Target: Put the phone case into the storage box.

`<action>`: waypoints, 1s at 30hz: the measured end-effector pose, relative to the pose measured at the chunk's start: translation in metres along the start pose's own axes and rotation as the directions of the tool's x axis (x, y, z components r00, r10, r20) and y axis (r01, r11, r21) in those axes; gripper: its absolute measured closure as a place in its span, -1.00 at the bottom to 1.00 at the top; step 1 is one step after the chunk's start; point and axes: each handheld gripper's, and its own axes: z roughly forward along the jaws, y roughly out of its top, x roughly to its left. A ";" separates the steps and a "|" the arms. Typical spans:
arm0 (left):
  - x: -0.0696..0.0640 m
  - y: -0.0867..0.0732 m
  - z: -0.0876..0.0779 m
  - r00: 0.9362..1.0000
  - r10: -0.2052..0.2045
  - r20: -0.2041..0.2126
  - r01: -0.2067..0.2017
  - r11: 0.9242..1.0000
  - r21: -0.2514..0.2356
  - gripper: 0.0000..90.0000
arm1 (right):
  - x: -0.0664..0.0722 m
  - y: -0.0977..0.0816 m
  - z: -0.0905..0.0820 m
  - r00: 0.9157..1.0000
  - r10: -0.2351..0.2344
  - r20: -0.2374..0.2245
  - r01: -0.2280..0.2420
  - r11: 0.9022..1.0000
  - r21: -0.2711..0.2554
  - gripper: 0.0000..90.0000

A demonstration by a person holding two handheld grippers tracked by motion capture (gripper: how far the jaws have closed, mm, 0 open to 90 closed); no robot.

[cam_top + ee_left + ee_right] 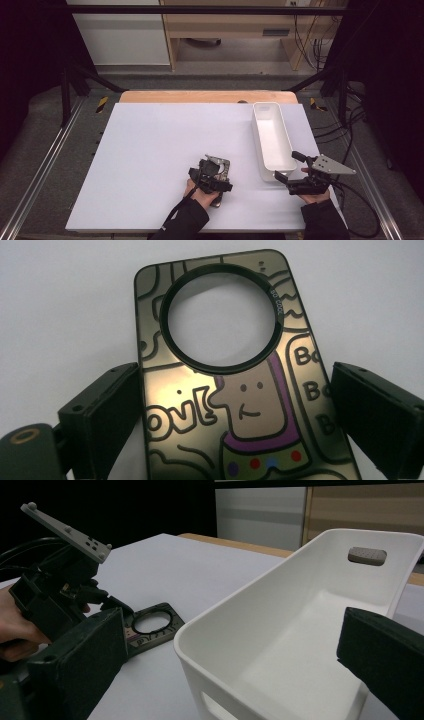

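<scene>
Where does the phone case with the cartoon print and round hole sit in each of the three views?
High view: the phone case lies low centre on the white table, under the left gripper.
Left gripper view: the case runs up the middle between the open jaws.
Right gripper view: lower left, flat on the table.
Shared landmark: the white bin, just right of the case.

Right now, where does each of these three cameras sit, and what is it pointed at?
High view: above the person's side, looking forward and down at the table; forearms and both tongs show.
Left gripper view: on the left tongs, looking down at the phone case between its black jaws.
Right gripper view: on the right tongs, facing the white bin; one hand shows.
Shared: all three show the phone case.
</scene>
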 end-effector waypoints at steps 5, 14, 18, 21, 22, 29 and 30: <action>0.000 0.000 -0.001 1.000 0.003 -0.005 -0.003 1.000 0.004 -0.81 | 0.000 0.000 0.000 1.000 0.000 0.000 0.000 1.000 0.000 -1.00; 0.004 0.000 -0.004 1.000 0.021 0.006 -0.021 1.000 0.012 -0.78 | 0.000 0.000 0.000 1.000 0.000 -0.002 0.000 1.000 -0.001 -0.99; 0.007 0.001 -0.007 1.000 0.024 0.017 -0.024 1.000 0.001 -0.75 | 0.000 0.000 0.000 1.000 -0.001 -0.004 0.001 1.000 -0.002 -0.99; 0.009 0.000 -0.008 0.999 0.035 0.015 -0.035 0.999 0.005 -0.75 | 0.000 0.000 0.000 1.000 -0.001 -0.005 0.001 1.000 -0.003 -0.99; 0.009 0.000 -0.008 0.999 0.034 0.018 -0.035 0.999 0.003 -0.75 | 0.000 0.000 0.000 1.000 -0.001 -0.005 0.001 1.000 -0.002 -0.99; 0.015 0.001 -0.019 0.997 0.053 0.046 -0.052 0.998 -0.035 -0.75 | 0.000 0.000 0.000 1.000 -0.002 -0.007 0.002 1.000 -0.002 -0.99; 0.016 0.001 -0.021 0.997 0.052 0.053 -0.050 0.998 -0.040 -0.75 | 0.000 0.000 0.000 1.000 -0.001 -0.008 0.001 1.000 -0.002 -0.99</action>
